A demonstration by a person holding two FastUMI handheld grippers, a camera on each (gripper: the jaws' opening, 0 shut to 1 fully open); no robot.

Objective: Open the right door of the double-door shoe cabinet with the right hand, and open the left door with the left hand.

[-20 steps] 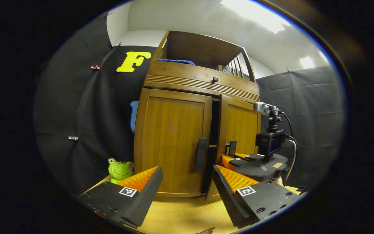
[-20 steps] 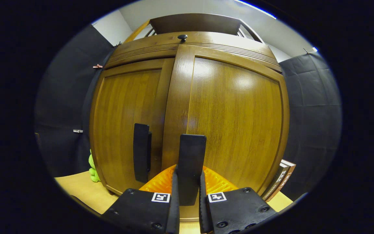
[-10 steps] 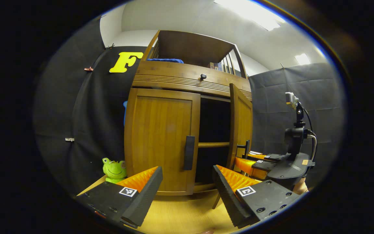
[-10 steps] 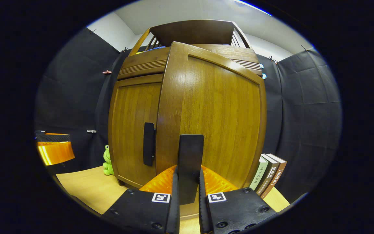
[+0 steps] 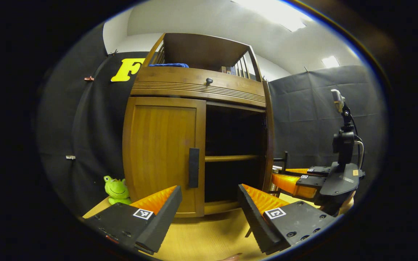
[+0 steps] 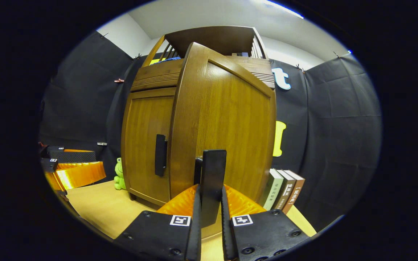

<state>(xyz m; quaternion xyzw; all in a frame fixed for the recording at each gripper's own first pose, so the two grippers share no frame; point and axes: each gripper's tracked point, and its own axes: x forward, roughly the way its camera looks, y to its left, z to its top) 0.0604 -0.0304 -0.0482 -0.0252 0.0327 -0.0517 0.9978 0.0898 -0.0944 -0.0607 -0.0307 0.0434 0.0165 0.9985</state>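
With the right gripper clamped on the right door's handle, finish the swing smoothly, then bring the spread left gripper onto the left door's handle just ahead.

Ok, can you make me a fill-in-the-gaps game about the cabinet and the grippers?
1. The right gripper is shut on the right door's ____.
2. The left door of the cabinet is ____.
3. The left gripper has its fingers ____ and holds nothing.
4. The toy beside the cabinet is a green ____.

Missing words: handle; closed; open; frog
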